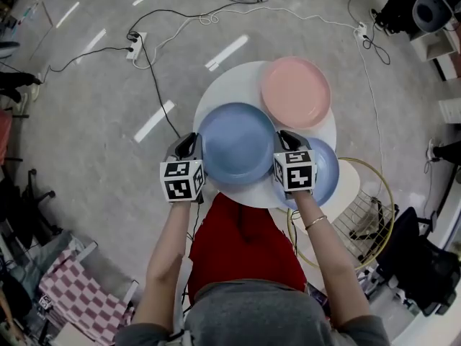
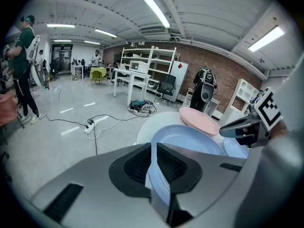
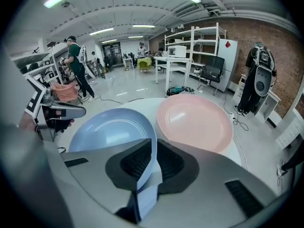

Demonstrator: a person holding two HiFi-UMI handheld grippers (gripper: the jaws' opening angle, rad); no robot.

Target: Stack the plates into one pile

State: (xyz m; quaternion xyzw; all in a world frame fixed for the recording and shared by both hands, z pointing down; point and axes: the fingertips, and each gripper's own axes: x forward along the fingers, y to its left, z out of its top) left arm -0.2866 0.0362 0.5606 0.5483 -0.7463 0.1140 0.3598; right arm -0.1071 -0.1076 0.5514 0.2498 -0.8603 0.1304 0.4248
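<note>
A light blue plate (image 1: 236, 141) is over the near half of the round white table (image 1: 223, 85). My left gripper (image 1: 193, 144) is shut on its left rim and my right gripper (image 1: 284, 141) is shut on its right rim. In the left gripper view the rim (image 2: 153, 175) fills the gap between the jaws of the left gripper (image 2: 152, 148). The right gripper (image 3: 153, 148) shows the same on the plate (image 3: 111, 129). A second blue plate (image 1: 328, 171) lies on the table under the right gripper. A pink plate (image 1: 295, 92) sits at the far right. Whether the held plate rests on the table I cannot tell.
A round wire rack (image 1: 367, 215) stands close to the table at the right. Cables and a power strip (image 1: 135, 45) lie on the floor at the far left. A black chair (image 1: 418, 265) is at the lower right. People (image 3: 76, 61) stand far off.
</note>
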